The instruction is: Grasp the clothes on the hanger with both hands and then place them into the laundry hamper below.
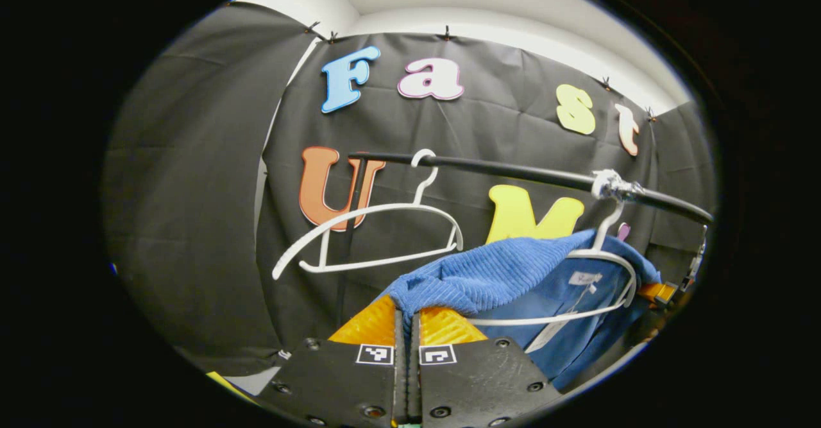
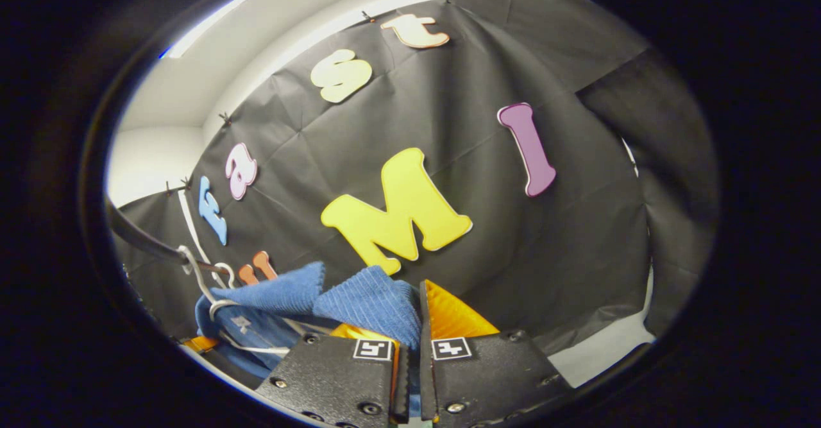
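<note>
Fingers of both grippers, left and right, pinch our blue corduroy shirt at lower centre, gripping each shoulder so it lifts off the white hanger.

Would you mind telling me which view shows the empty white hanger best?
The left gripper view: the empty white hanger hangs whole on the rod. The right gripper view catches just a sliver of it at the edge.

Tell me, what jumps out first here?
A blue ribbed garment draped over a white hanger on the black rail, low and right of centre in the left gripper view. Each gripper, the left gripper and the right gripper, pinches one shoulder of it. An empty white hanger hangs further left.
</note>
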Tool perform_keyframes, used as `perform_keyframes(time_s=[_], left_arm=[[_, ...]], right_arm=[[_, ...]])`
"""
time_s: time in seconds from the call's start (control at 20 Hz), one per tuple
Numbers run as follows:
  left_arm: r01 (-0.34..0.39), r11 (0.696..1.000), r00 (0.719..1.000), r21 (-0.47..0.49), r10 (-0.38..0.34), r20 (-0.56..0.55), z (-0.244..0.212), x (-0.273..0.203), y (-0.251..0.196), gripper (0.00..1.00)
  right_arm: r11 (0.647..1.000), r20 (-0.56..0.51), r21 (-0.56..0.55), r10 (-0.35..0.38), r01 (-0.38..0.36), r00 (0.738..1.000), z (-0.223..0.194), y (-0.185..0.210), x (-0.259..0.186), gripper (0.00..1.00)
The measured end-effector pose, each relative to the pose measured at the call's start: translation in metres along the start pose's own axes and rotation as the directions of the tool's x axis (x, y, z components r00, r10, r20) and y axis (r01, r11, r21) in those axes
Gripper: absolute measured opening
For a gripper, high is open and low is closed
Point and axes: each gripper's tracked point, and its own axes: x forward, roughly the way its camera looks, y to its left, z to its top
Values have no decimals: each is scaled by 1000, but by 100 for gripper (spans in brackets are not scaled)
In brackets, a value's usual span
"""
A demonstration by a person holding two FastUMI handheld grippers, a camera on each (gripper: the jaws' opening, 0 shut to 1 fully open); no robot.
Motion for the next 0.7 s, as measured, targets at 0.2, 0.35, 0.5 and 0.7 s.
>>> perform_keyframes(time_s=[0.2,0.35,0.5,0.7], left_arm=[[-24,998,999,64,22,31,24,12,16,1],[-8,998,1000,70,7,15,33,26,29,1],[25,997,999,79,-21,-45,18,37,36,1],[57,995,995,86,-50,-82,-6,39,43,1]], right_arm=[[1000,-11,11,14,-14,1000,3,3,12,10],[999,-55,29,31,-30,998,-5,2,24,10],[997,-112,55,52,-46,992,-22,2,34,10],[997,-169,55,55,-46,984,-43,-10,41,10]])
